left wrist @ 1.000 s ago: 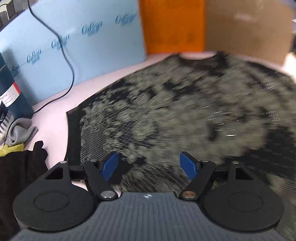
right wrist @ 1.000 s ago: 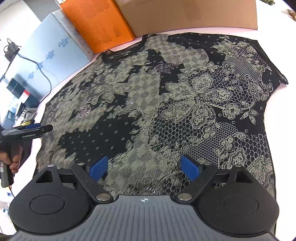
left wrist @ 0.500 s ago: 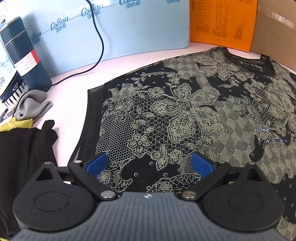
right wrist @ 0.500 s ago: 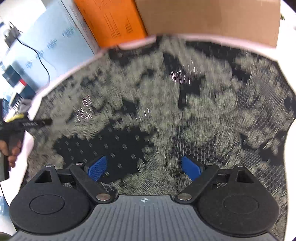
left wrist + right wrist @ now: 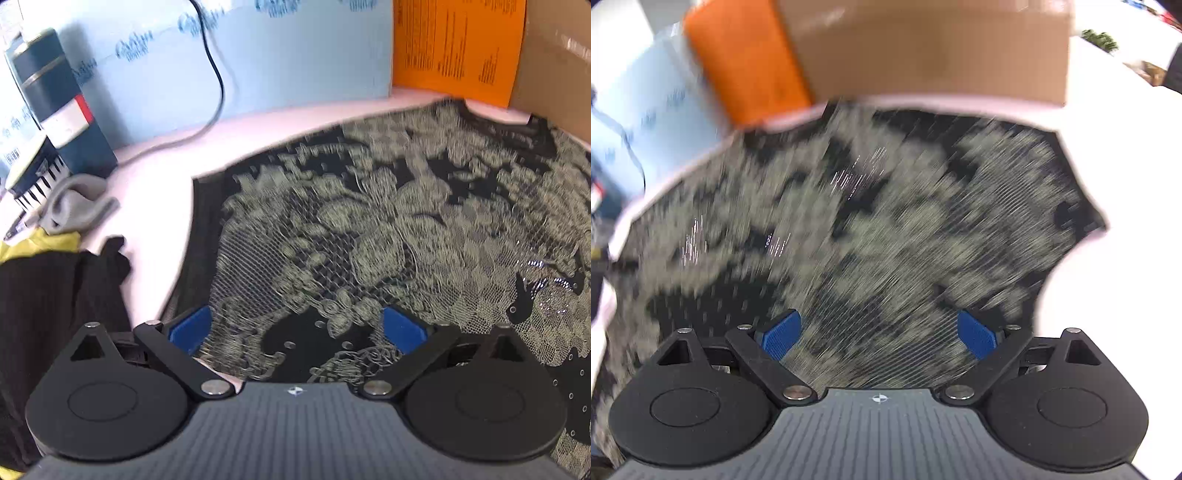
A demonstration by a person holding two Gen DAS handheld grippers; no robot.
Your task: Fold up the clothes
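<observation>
A black top with a pale floral lace print (image 5: 388, 229) lies spread flat on the pale pink table, neck toward the far boxes. My left gripper (image 5: 297, 328) is open and empty, low over the top's near left part beside its left edge. In the right wrist view the same top (image 5: 871, 229) is blurred by motion. My right gripper (image 5: 879, 334) is open and empty, over the top's near right part, close to its right edge.
A light blue box (image 5: 258, 55), an orange box (image 5: 458, 44) and a cardboard box (image 5: 934, 48) stand along the far edge. A black cable (image 5: 218, 88), a dark blue box (image 5: 62, 110), a grey cloth (image 5: 74, 203) and a black and yellow garment pile (image 5: 48, 302) lie left.
Both grippers have stayed open and moved forward and lower over the top. The left one has slid toward the top's left edge, the right one toward its right side.
</observation>
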